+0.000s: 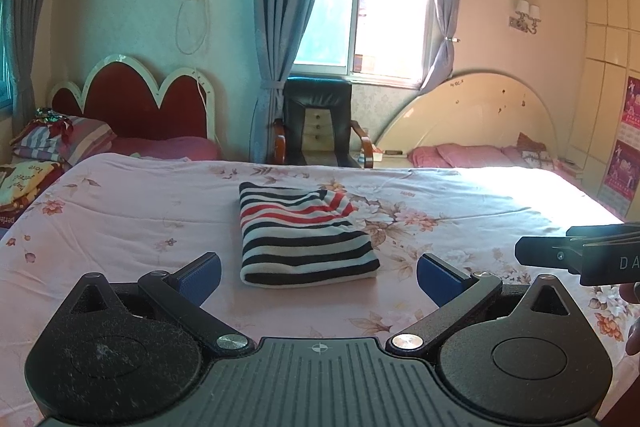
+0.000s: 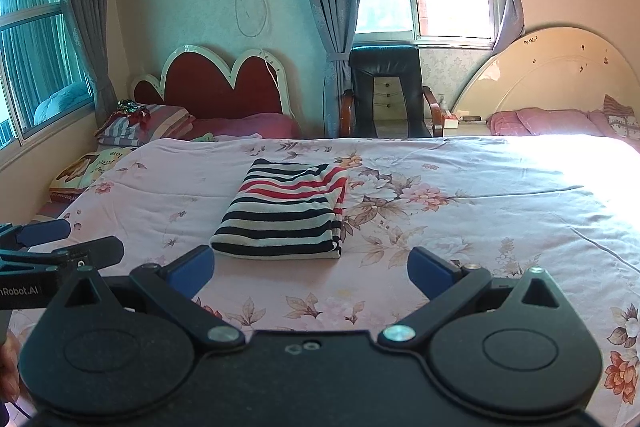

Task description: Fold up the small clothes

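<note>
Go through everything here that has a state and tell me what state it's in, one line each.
Striped garment: folded into a compact rectangle, lying flat on the bed, untouched.
Left gripper: open, empty, held short of the garment.
Right gripper: open, empty, also short of the garment.
Floral bedspread: spread out, lightly creased.
Curtains: drawn aside, tied back.
Black chair: unoccupied.

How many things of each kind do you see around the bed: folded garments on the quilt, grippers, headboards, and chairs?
Folded striped garment on the floral quilt: 1
Grippers: 2, the left gripper and the right gripper, both open and empty
Headboards: 2, the red headboard and the cream headboard
Black armchair: 1
Total: 6
</note>
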`<state>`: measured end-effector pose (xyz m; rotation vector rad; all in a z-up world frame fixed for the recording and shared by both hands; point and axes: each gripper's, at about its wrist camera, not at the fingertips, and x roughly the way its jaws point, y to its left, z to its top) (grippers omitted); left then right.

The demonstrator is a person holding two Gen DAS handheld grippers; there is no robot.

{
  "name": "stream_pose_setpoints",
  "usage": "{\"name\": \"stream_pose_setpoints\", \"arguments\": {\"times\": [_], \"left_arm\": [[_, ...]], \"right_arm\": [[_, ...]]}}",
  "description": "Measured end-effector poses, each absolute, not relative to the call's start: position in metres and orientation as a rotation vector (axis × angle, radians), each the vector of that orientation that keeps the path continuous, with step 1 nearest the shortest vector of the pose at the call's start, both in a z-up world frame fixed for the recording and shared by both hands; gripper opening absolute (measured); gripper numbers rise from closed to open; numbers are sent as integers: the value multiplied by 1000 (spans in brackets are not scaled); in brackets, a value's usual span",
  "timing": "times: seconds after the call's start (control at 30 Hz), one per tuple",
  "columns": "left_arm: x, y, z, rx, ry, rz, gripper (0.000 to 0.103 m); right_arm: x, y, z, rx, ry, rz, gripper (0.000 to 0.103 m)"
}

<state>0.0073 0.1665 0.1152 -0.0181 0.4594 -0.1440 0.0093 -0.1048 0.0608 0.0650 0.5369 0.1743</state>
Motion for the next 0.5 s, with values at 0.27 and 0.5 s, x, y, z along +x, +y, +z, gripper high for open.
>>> {"name": "stream_pose_setpoints", "arguments": {"times": [0.27,0.5], "left_arm": [[7,167,114,-18,454,-137,103],[8,167,113,-18,457,-132,103]], "right_arm": [[9,-105,61,64,538,175,102],[12,-104,59,67,544,181,102]]}}
